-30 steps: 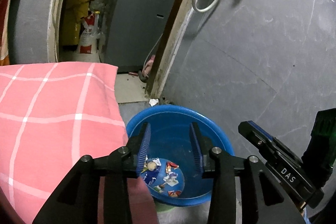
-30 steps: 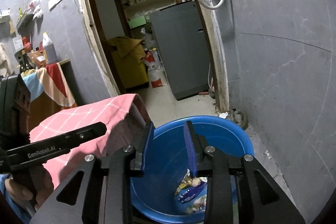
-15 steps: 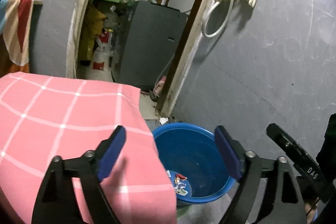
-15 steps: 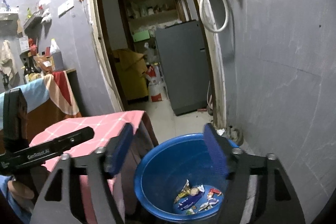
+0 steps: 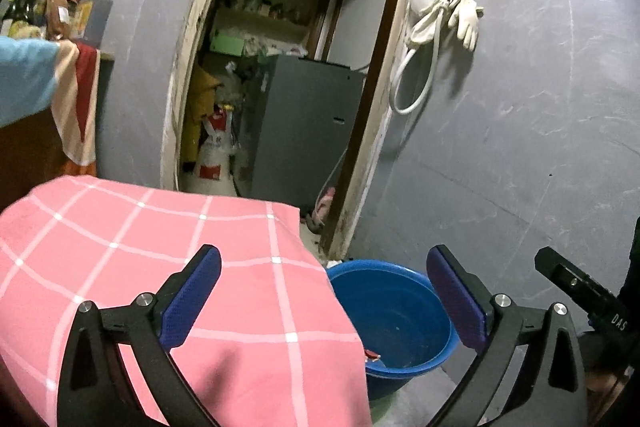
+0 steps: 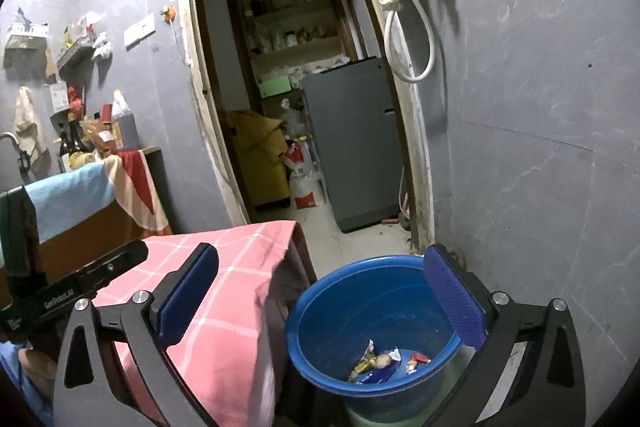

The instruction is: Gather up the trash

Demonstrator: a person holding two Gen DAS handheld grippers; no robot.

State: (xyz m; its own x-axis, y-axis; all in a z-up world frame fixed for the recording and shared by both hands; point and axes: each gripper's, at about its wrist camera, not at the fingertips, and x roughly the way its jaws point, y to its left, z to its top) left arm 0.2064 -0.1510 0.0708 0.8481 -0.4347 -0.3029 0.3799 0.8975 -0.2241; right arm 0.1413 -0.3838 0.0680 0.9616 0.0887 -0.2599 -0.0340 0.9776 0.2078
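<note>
Left wrist view: left claw (image 5: 322,301) opening, nothing between pads, above pink-cloth desk (image 5: 160,267) right edge. Blue basin (image 5: 394,311) on floor beside that edge.

Right wrist view: right claw (image 6: 320,301) opening, empty, over basin (image 6: 348,307). Trash (image 6: 384,363) lies in basin bottom.

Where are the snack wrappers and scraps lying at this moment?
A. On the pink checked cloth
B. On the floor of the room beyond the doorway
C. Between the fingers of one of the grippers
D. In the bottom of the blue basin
D: the right wrist view shows the wrappers and scraps heaped on the bottom of the blue basin, beside the pink checked cloth.
</note>
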